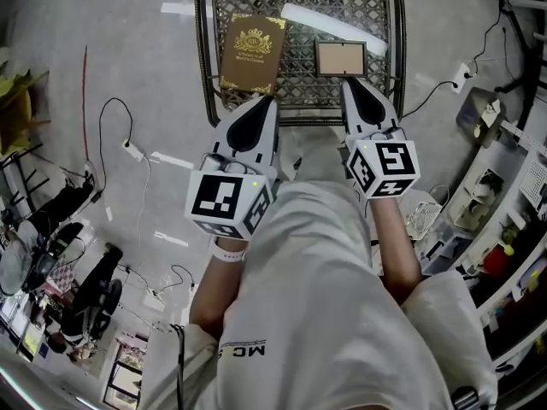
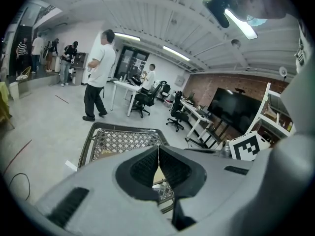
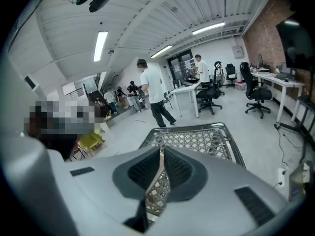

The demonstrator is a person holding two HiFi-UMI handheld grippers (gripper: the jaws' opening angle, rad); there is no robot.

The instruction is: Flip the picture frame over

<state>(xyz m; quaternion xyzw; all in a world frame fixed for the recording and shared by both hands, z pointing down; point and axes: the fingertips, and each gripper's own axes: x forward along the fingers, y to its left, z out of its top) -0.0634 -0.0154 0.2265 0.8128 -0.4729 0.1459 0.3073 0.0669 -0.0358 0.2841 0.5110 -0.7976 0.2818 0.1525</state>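
We hold a pair of tongs in each hand, both pointing forward and down at a wire-mesh desk. The left tongs point(image 1: 268, 101) point(image 2: 158, 149) are closed, their dark ribbed pads meeting at the tip with nothing between them. The right tongs point(image 1: 349, 82) point(image 3: 161, 152) are closed the same way and are also empty. Each pair carries a cube with black and white square markers at its back end.

The picture frame point(image 1: 340, 58) lies flat on the near right part of the desk point(image 1: 202, 58) point(image 2: 123, 141) point(image 3: 197, 139), just ahead of the tip of the right tongs. We cannot tell whether the tip touches it. The frame is small, with a dark border around a pale panel.

To its left, just ahead of the left tongs, a brown book point(image 1: 252, 53) with a gold crest lies on the mesh, apart from the frame. A long white strip point(image 1: 333, 28) lies at a slant behind the frame.

Below the tongs in the head view are our forearms and white shirt point(image 1: 325, 297). Around the desk is a grey floor point(image 1: 128, 75) with loose cables. Beyond the desk, a person in a white shirt point(image 2: 98, 73) point(image 3: 152, 90) stands in an open office with chairs and ceiling strip lights.
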